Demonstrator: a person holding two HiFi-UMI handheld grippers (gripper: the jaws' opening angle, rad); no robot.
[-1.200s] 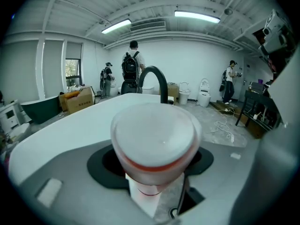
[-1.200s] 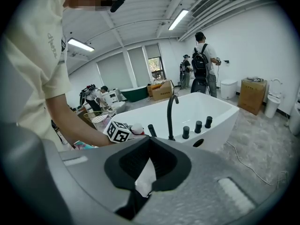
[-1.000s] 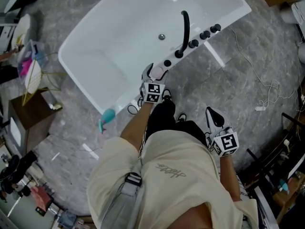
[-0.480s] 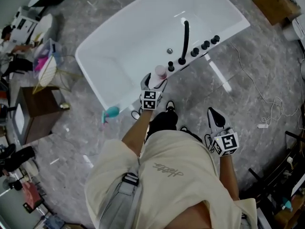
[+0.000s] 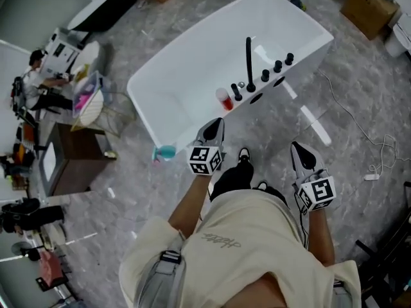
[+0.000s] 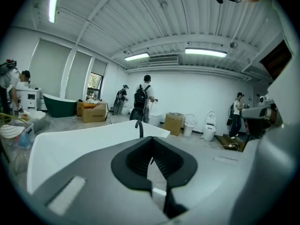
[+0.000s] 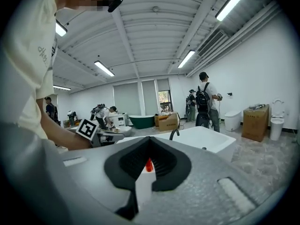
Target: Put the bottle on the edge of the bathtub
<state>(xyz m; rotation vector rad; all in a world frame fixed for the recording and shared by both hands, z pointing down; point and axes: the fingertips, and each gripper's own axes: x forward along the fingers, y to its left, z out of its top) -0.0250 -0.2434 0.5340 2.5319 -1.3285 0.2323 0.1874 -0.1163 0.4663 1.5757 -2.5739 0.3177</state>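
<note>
The pink-and-red bottle (image 5: 225, 99) stands upright on the white bathtub's near rim (image 5: 192, 128), just left of the black knobs. My left gripper (image 5: 216, 123) hangs a short way back from the rim, below and left of the bottle, shut with nothing between its pads. My right gripper (image 5: 297, 149) is held over the grey floor to the right, also shut and empty. In the right gripper view the bottle (image 7: 148, 165) shows as a small red shape beyond the closed jaws. The left gripper view looks over its shut gripper (image 6: 152, 142) at the tub (image 6: 70, 142).
A black faucet (image 5: 248, 63) and several black knobs (image 5: 277, 65) line the tub rim. A teal object (image 5: 166, 152) lies on the floor by the tub. A dark cabinet (image 5: 70, 159), a cardboard box (image 5: 368, 8), a floor cable (image 5: 379, 153) and people surround the area.
The left gripper let go of the bottle, drew back from the rim and closed. The bottle now stands alone on the tub's edge. The right gripper stayed at the person's side.
</note>
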